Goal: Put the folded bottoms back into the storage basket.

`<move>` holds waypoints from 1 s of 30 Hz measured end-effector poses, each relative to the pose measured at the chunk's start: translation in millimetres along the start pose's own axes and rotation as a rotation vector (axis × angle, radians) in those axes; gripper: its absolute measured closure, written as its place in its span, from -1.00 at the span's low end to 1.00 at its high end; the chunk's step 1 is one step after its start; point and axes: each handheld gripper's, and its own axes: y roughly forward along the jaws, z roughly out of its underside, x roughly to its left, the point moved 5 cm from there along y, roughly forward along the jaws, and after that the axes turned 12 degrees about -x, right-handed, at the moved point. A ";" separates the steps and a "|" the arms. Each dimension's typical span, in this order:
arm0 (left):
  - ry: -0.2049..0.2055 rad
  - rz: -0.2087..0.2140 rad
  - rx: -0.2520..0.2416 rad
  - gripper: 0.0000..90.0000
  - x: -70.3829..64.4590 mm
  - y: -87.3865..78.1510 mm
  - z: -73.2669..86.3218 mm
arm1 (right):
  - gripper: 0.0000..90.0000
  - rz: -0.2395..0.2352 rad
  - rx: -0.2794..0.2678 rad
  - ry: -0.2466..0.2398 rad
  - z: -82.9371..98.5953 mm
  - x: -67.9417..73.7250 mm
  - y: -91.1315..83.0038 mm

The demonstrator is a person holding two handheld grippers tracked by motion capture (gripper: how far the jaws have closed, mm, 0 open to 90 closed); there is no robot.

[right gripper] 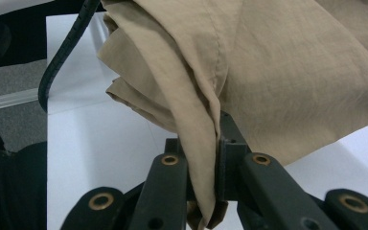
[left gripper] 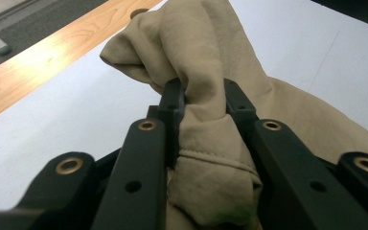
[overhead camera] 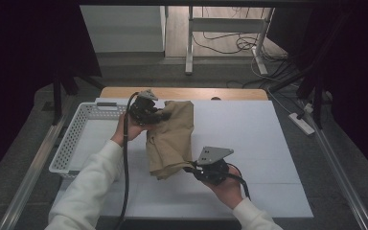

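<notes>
Tan garment (overhead camera: 171,139) is held bunched over the white desk (overhead camera: 249,139), gripped at two points. Left gripper (overhead camera: 162,115): jaws clamped on a thick gathered fold at the far edge; hem seam is seen between them in the left gripper view (left gripper: 203,110). Right gripper (overhead camera: 189,167): jaws pinched on a thin folded edge at the near corner (right gripper: 206,163). White perforated basket (overhead camera: 74,139) is seen just left of the cloth.
</notes>
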 end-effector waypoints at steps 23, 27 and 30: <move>-0.019 -0.044 -0.038 0.65 15.1 -35.9 2.3 | 0.85 -0.036 -0.031 -0.015 -20.1 4.8 20.1; -0.019 -0.052 -0.042 0.65 17.3 -43.1 3.0 | 0.85 -0.041 -0.038 -0.019 -24.1 6.1 23.0; -0.017 -0.058 -0.043 0.65 18.5 -50.0 3.6 | 0.85 -0.046 -0.040 -0.019 -27.1 6.6 24.4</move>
